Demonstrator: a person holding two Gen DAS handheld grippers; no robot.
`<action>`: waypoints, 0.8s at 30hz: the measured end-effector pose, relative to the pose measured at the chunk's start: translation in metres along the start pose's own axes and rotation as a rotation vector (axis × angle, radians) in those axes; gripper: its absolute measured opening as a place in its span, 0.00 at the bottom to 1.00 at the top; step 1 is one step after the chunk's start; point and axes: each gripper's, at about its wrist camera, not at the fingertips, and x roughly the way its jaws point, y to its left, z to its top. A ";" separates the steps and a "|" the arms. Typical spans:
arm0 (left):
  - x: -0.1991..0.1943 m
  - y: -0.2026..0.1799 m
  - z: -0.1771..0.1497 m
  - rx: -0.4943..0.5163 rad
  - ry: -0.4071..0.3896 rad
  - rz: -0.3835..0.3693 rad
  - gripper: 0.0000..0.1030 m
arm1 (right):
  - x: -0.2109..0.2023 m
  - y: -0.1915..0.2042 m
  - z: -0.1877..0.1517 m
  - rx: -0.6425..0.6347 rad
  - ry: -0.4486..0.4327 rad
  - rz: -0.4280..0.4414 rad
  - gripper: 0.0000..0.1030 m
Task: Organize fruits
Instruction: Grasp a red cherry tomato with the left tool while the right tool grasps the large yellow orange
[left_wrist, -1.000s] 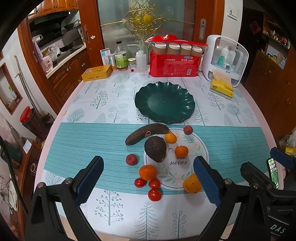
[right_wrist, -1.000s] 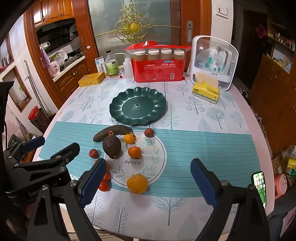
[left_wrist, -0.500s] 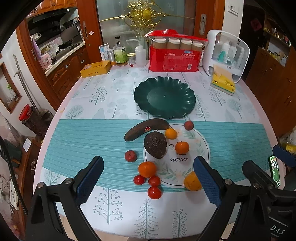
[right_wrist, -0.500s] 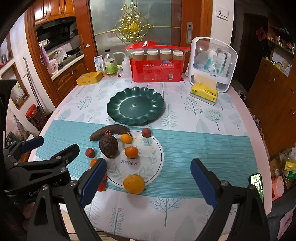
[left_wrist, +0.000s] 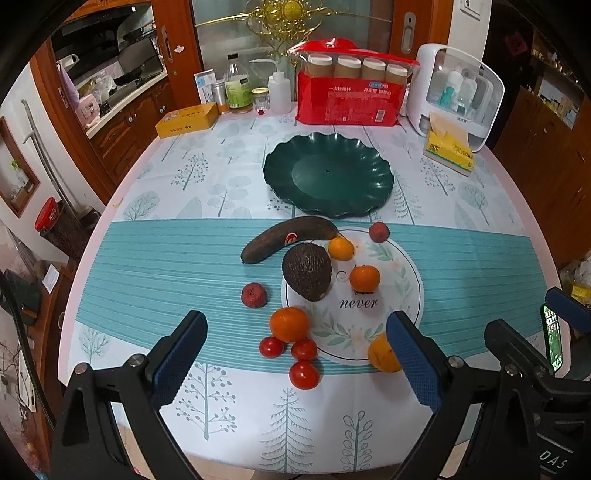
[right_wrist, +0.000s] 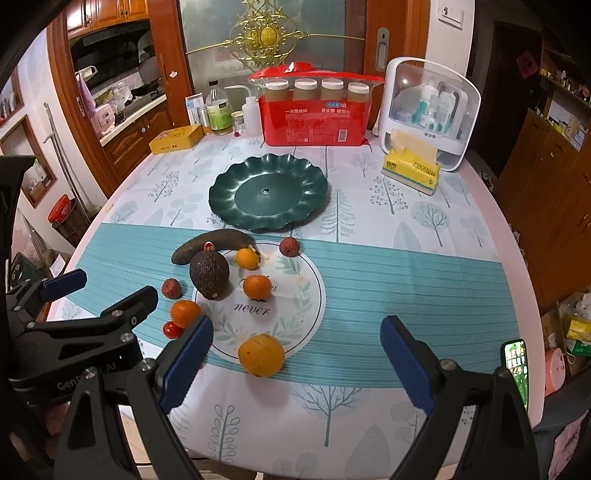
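An empty dark green scalloped plate (left_wrist: 328, 179) (right_wrist: 267, 195) sits mid-table. In front of it lie a dark banana (left_wrist: 288, 238), an avocado (left_wrist: 306, 271), several oranges such as one (left_wrist: 364, 277) on the "never" print, two lychees (left_wrist: 254, 294) (left_wrist: 379, 232) and three cherry tomatoes (left_wrist: 303, 373). My left gripper (left_wrist: 295, 354) hovers open above the near table edge, the tomatoes between its fingers. My right gripper (right_wrist: 295, 350) is open too, over a large orange (right_wrist: 261, 354). Neither holds anything.
At the back stand a red pack of paper cups (left_wrist: 349, 94), a white organiser box (left_wrist: 456, 96), a yellow tissue pack (left_wrist: 448, 149), a yellow tin (left_wrist: 186, 120) and bottles (left_wrist: 238, 88). A lit phone (right_wrist: 515, 363) shows at the right.
Both grippers have drifted slightly forward and lower toward the fruit; the fruit has not moved and both stay open.
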 end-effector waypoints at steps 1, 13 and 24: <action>0.002 0.000 -0.001 0.000 0.006 -0.001 0.94 | 0.002 0.000 -0.002 0.000 0.004 0.000 0.90; 0.031 0.002 -0.013 -0.020 0.098 -0.011 0.94 | 0.030 -0.002 -0.011 -0.001 0.078 0.032 0.90; 0.073 0.034 -0.039 -0.152 0.201 -0.071 0.94 | 0.075 0.003 -0.025 -0.034 0.189 0.084 0.84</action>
